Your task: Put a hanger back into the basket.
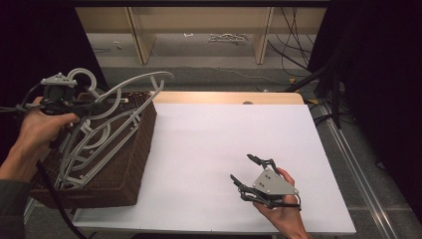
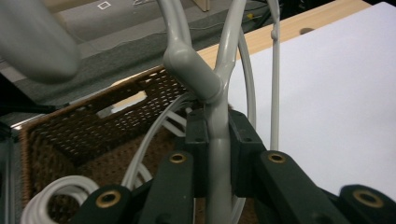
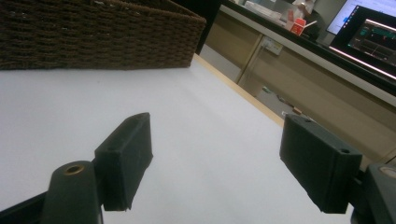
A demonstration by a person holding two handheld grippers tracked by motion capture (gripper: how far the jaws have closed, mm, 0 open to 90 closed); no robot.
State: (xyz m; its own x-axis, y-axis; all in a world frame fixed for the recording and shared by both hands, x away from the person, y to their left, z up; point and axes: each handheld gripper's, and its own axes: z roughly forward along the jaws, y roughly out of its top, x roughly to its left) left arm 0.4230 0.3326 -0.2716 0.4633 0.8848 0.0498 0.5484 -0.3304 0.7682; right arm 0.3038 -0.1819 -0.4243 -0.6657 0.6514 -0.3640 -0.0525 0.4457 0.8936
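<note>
- High view: wicker basket (image 1: 127, 164) at the left edge of the white worktop (image 1: 214, 149), stacked with grey hangers (image 1: 107, 137) leaning and interlocked, hooks and arms poking above the rim
- Left tool (image 1: 74, 105) held over the basket's far left corner, clenched on the neck of one hanger just under its hook; rest of that hanger tangled among the others, not yet lifted free
- Right tool (image 1: 249, 169) low over the bare worktop near the front right, jaws spread wide, grasping nothing, well apart from the basket
- Likely trouble: pulling up now may drag neighbouring hangers along, since arms and hooks cross each other; could tip several out or shift the light basket toward the table edge, with no second tool steadying it
- Also possible: smooth round neck twisting or sliding between the pads, as only a narrow section is pinched
- Left gripper view: adds the pinch itself, grey stem (image 2: 218, 154) running straight up between the two pads into the hook junction, plus coiled hooks deep in the basket (image 2: 79, 135)
- Right gripper view: adds the basket's woven side wall (image 3: 93, 37) from table level and clear space between the open pads (image 3: 126, 158), with a desk and monitors (image 3: 373, 39) beyond
</note>
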